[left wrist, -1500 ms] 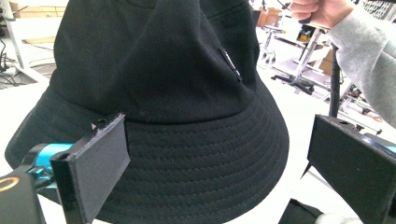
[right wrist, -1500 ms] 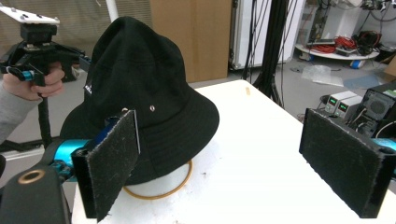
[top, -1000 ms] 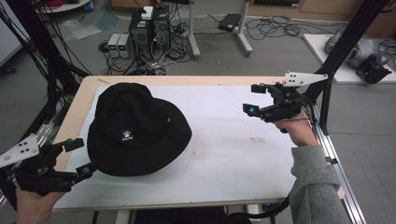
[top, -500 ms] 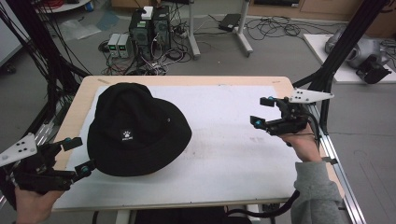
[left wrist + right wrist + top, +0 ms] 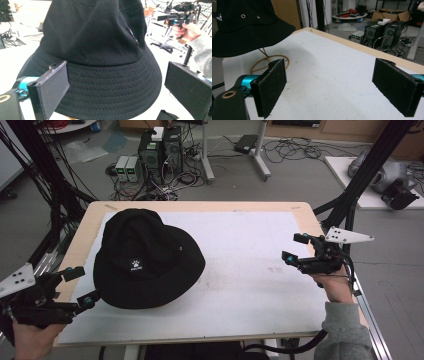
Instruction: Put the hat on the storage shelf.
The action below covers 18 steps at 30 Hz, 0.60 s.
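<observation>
Black bucket hat (image 5: 148,259) is sitting on the left part of the white tabletop (image 5: 250,270), propped on a wire stand (image 5: 268,61). Left hand-held gripper (image 5: 80,285) is hovering just beside the brim, jaws gaping wide, gripping nothing. Right hand-held gripper (image 5: 295,247) is hanging well apart near the right edge, jaws wide, empty.

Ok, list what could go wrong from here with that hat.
1. The black hat sits raised on a thin wire stand; a push from the open left gripper at its brim may tip both.
2. The open right gripper is far off, so it cannot steady the hat.
</observation>
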Each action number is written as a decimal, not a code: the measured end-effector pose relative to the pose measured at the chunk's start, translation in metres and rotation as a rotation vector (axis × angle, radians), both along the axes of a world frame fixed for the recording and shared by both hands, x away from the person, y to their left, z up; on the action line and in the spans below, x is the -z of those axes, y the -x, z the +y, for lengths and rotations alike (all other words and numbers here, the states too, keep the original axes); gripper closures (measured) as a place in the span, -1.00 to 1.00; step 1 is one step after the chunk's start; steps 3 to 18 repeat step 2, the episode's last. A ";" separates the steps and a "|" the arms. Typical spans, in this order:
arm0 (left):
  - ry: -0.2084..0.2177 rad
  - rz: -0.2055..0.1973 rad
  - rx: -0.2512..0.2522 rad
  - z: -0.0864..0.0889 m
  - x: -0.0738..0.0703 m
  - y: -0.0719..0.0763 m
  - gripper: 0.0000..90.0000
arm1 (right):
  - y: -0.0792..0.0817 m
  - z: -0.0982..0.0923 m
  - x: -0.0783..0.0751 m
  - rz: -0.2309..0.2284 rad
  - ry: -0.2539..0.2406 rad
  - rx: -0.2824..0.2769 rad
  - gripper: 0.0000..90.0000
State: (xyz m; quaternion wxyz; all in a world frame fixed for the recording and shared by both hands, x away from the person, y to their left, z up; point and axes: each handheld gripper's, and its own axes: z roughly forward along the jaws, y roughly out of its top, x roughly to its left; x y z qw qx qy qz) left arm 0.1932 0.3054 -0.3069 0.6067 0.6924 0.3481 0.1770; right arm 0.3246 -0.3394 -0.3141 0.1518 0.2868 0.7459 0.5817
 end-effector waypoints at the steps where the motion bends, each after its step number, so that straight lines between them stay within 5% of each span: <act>1: 0.003 -0.002 -0.005 0.001 0.000 0.000 -0.87 | 0.001 -0.001 0.001 0.001 0.001 0.001 -0.74; 18: 0.004 -0.005 -0.009 0.001 0.000 0.000 -0.87 | 0.001 -0.001 0.001 0.000 -0.003 -0.001 -0.74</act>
